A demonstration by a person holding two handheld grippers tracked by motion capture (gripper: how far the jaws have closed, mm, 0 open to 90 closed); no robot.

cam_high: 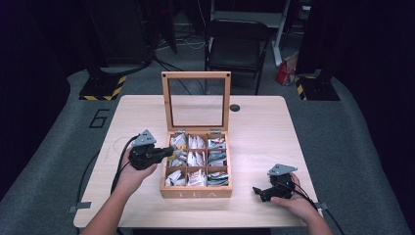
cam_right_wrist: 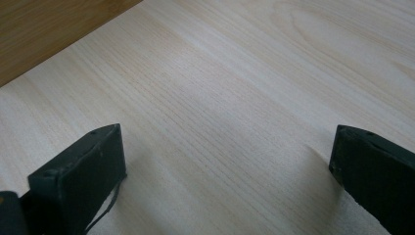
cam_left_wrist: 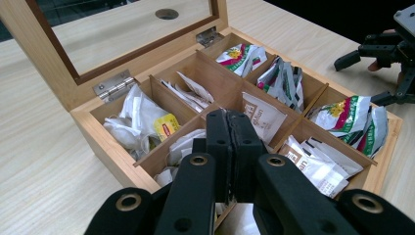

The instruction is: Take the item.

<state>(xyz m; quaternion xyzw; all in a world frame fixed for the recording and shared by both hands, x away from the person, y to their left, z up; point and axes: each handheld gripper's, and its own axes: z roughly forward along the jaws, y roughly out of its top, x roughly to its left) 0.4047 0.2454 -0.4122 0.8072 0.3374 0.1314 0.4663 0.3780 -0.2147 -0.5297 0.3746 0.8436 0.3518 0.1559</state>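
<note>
Wooden tea box [cam_high: 195, 192] is sitting at the centre of the high view on the pale surface [cam_high: 259, 147], its glass lid [cam_high: 196, 100] standing upright and its nine compartments holding tea bags [cam_left_wrist: 142, 122]. Left of the box in that frame, the left claw [cam_high: 169, 151] is hovering over the box's left column, its jaws pressed together with nothing visible between them. At lower right, the right claw [cam_high: 258, 192] is resting low over the bare surface, jaws spread wide apart and empty.
</note>
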